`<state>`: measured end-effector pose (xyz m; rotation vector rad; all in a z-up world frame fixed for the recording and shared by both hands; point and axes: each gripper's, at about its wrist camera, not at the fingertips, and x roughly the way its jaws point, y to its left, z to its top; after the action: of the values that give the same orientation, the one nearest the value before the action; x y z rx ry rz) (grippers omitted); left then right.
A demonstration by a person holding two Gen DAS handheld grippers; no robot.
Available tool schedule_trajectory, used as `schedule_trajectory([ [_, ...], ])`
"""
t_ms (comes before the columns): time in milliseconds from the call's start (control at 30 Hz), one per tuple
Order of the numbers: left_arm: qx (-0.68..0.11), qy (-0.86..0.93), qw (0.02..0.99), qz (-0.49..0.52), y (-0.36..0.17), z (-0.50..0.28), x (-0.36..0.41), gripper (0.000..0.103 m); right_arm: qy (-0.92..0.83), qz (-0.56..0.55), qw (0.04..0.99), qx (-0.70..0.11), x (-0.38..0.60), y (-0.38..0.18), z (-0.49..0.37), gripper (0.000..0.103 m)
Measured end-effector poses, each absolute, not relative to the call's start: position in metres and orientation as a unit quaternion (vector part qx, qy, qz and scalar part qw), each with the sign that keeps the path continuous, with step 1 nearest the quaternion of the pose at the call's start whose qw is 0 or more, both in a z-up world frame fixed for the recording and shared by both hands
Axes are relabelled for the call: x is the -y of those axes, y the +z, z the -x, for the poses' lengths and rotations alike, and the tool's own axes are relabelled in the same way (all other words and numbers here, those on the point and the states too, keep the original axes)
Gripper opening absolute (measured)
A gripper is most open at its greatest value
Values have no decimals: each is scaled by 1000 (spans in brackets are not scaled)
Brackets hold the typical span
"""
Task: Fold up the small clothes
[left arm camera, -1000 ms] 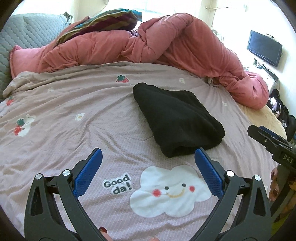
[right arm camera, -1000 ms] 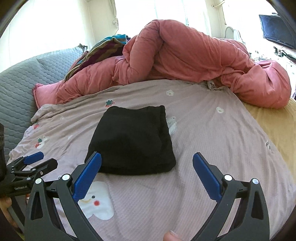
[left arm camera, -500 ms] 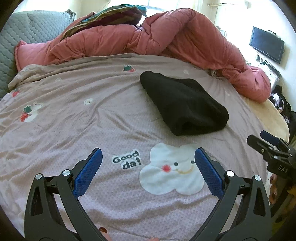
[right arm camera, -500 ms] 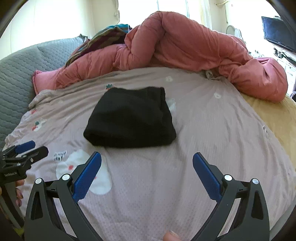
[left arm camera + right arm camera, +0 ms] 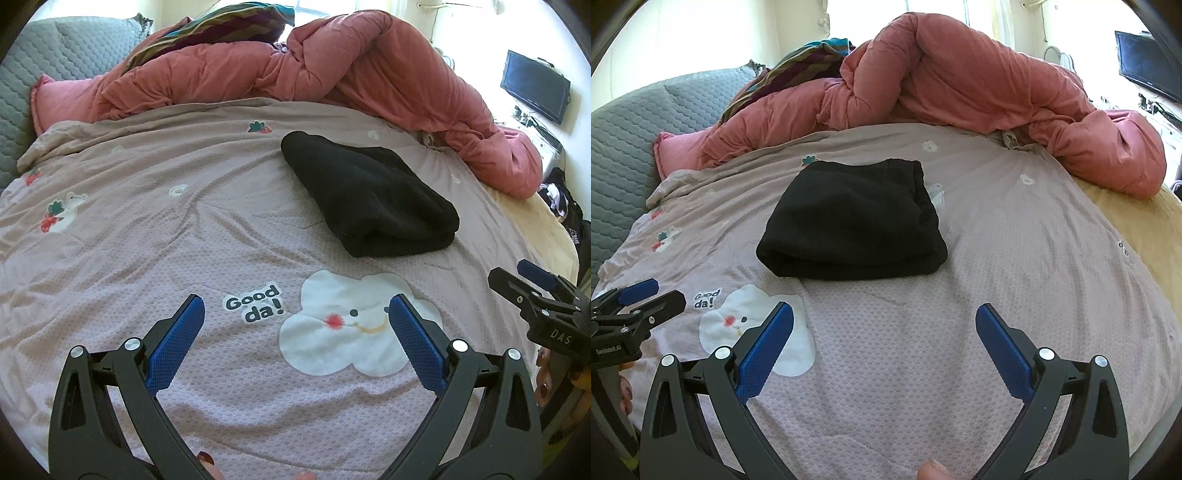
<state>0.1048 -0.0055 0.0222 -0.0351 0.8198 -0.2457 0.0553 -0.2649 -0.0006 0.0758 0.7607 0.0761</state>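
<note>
A black garment [image 5: 369, 195] [image 5: 853, 225] lies folded into a thick bundle on the mauve bed sheet [image 5: 184, 229] [image 5: 997, 280], its rolled edge toward me. My left gripper [image 5: 295, 306] hangs open over the white cloud print, short of the bundle, with nothing between its blue pads. Near the bed's front my right gripper [image 5: 884, 312] is also open and holds nothing, well back from the garment. Each gripper shows at the side of the other's view.
A rumpled pink duvet [image 5: 332, 74] [image 5: 960, 85] and a striped pillow [image 5: 221, 37] run along the far side of the bed. A grey quilted headboard [image 5: 639, 147] stands at left. A dark screen [image 5: 533, 92] hangs on the right wall.
Both grippers have drawn back from the folded black garment, which now lies farther away in both views. Both stayed open; the garment has not moved on the sheet.
</note>
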Motion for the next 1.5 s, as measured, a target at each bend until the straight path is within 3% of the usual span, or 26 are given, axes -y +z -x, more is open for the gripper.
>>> schedule_trajectory([
  [1500,-396,-99,913,11,28,-105,2,94,32,-34,927,-373,266,0,-54,99],
])
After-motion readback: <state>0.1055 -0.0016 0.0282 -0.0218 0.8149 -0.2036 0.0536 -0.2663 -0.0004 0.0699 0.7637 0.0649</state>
